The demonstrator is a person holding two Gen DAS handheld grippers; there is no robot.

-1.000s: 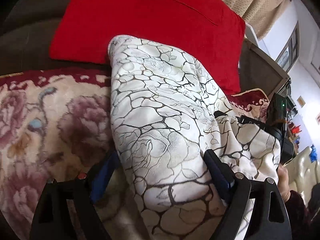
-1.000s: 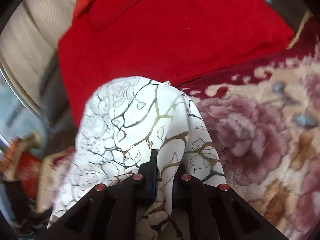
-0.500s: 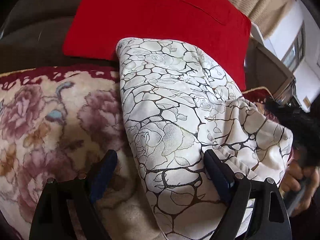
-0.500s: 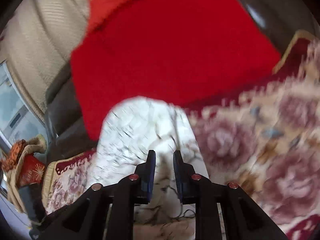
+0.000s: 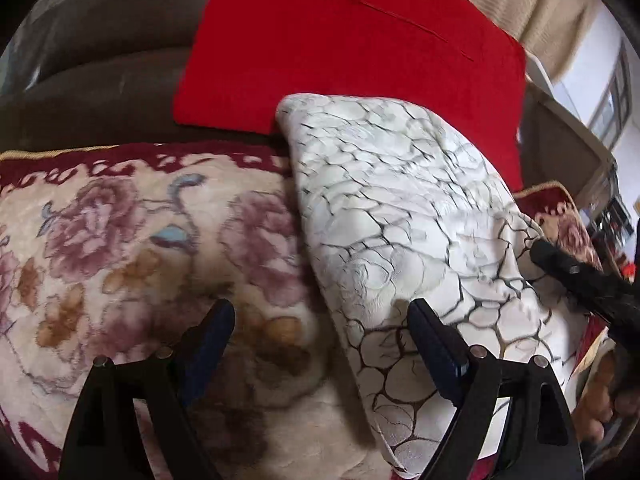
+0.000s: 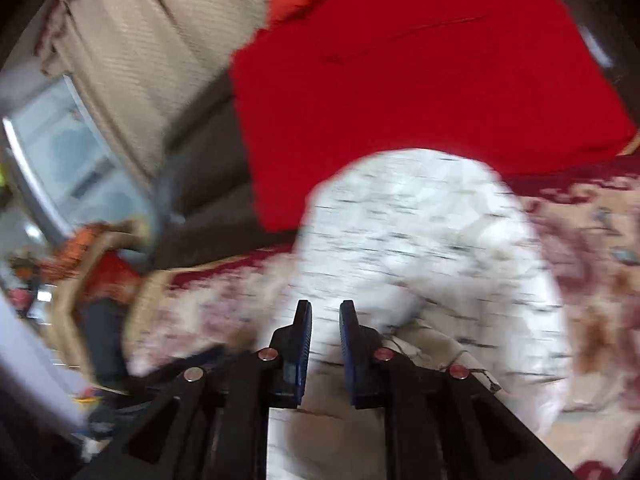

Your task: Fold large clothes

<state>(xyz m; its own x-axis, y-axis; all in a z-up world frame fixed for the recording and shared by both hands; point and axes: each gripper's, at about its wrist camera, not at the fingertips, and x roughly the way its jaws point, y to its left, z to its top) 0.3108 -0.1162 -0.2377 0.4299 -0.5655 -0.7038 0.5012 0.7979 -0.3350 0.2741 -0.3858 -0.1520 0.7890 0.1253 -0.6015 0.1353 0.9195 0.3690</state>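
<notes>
A white garment [image 5: 400, 220] with a black and gold crackle-rose print lies folded in a long bundle on the flowered blanket [image 5: 120, 240]. My left gripper [image 5: 320, 308] stands wide open low over the bundle's left edge, its right finger over the cloth and its left finger over the blanket. In the right wrist view, which is blurred, my right gripper [image 6: 325, 305] hovers above the garment [image 6: 420, 232]. Its jaws are closing, a narrow gap shows and nothing is between them. The right gripper's black finger [image 5: 560, 268] shows at the bundle's right end, with a hand [image 5: 600, 400] below it.
A big red cushion [image 5: 352, 48] leans on the dark sofa back [image 5: 100, 72] just behind the garment. A beige curtain [image 6: 132, 40] and a window [image 6: 68, 152] are off to the right side. The blanket's dark red border [image 5: 140, 160] runs along the back.
The right gripper let go of the pinched fold of the garment, lifted and drew back. The left gripper slid left, so the bundle now lies more toward its right finger.
</notes>
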